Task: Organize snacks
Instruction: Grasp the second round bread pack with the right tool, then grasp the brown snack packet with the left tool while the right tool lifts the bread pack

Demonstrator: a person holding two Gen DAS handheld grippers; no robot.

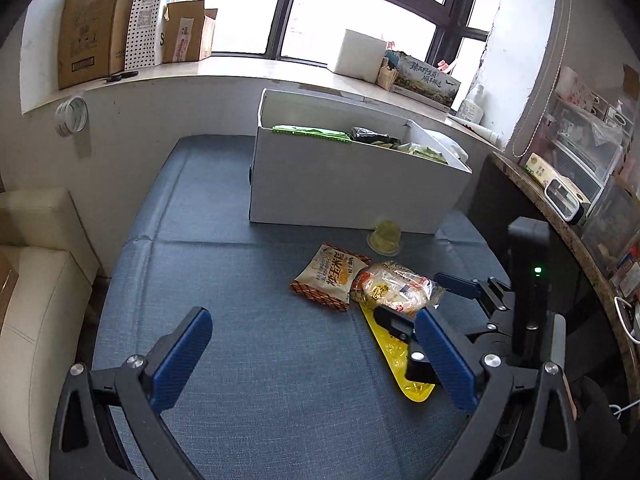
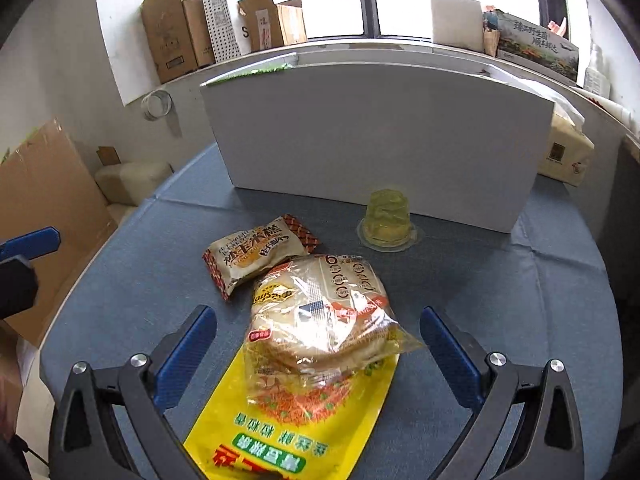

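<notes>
A white box [image 1: 352, 196] stands at the back of the blue table, with several snack packs inside. In front of it lie a beige corn-cake packet [image 1: 330, 276], a clear bread bag [image 1: 394, 288], a yellow snack bag [image 1: 396, 356] and a jelly cup [image 1: 385, 235]. In the right wrist view the bread bag [image 2: 320, 316] lies on the yellow bag [image 2: 288, 424], with the corn-cake packet [image 2: 256, 256] and jelly cup [image 2: 387, 220] beyond. My right gripper [image 2: 318, 356] is open, its jaws on either side of the bread bag. My left gripper [image 1: 312, 360] is open and empty, left of the snacks.
The right gripper [image 1: 424, 300] shows in the left wrist view, over the snacks. Cardboard boxes [image 1: 96, 24] stand on the windowsill. A cluttered shelf [image 1: 580, 168] is at the right. A cream seat [image 1: 36, 280] sits left of the table. A tissue box [image 2: 564, 156] stands right of the white box [image 2: 380, 136].
</notes>
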